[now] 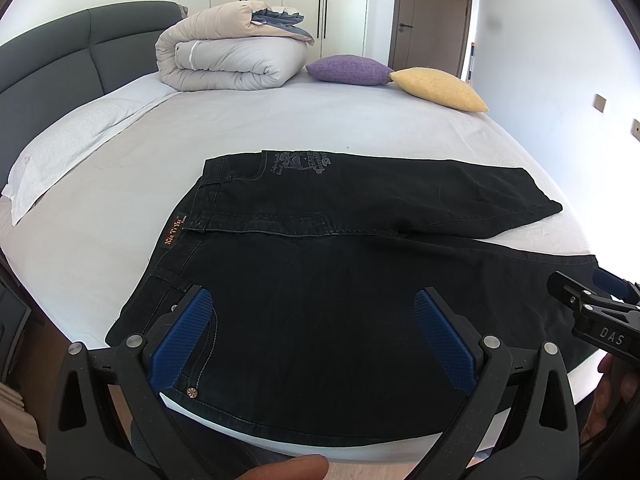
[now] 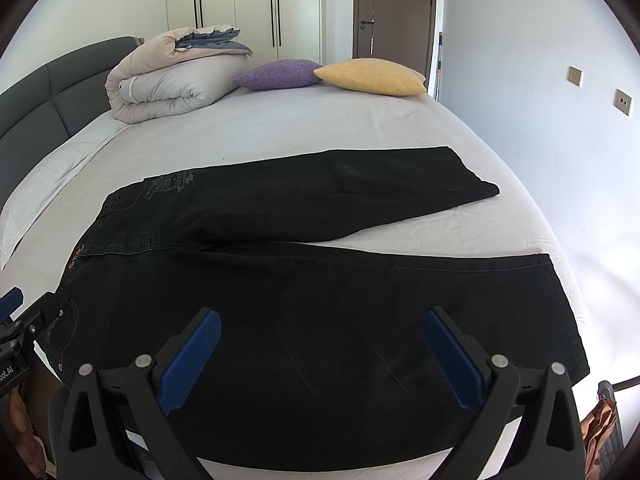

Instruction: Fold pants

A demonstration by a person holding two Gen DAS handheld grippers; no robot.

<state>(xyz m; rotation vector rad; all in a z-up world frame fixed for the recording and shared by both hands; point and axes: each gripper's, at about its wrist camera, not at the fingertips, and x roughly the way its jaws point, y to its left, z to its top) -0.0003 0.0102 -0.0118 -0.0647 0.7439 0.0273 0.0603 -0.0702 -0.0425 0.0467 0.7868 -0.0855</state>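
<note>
Black jeans (image 1: pixel 320 264) lie flat on the white bed, waistband to the left, both legs spread to the right. They also show in the right wrist view (image 2: pixel 304 280). My left gripper (image 1: pixel 312 336) is open, hovering above the near leg's hip and pocket area, holding nothing. My right gripper (image 2: pixel 320 356) is open above the near leg, further toward the hem, holding nothing. The right gripper appears at the right edge of the left wrist view (image 1: pixel 592 308). The left gripper appears at the left edge of the right wrist view (image 2: pixel 24 328).
A folded duvet (image 1: pixel 228 56), a purple cushion (image 1: pixel 348 70) and a yellow cushion (image 1: pixel 440 88) sit at the bed's far side. A grey headboard (image 1: pixel 52 64) and a white pillow (image 1: pixel 64 144) are at left. A white wall (image 2: pixel 540 128) runs along the right.
</note>
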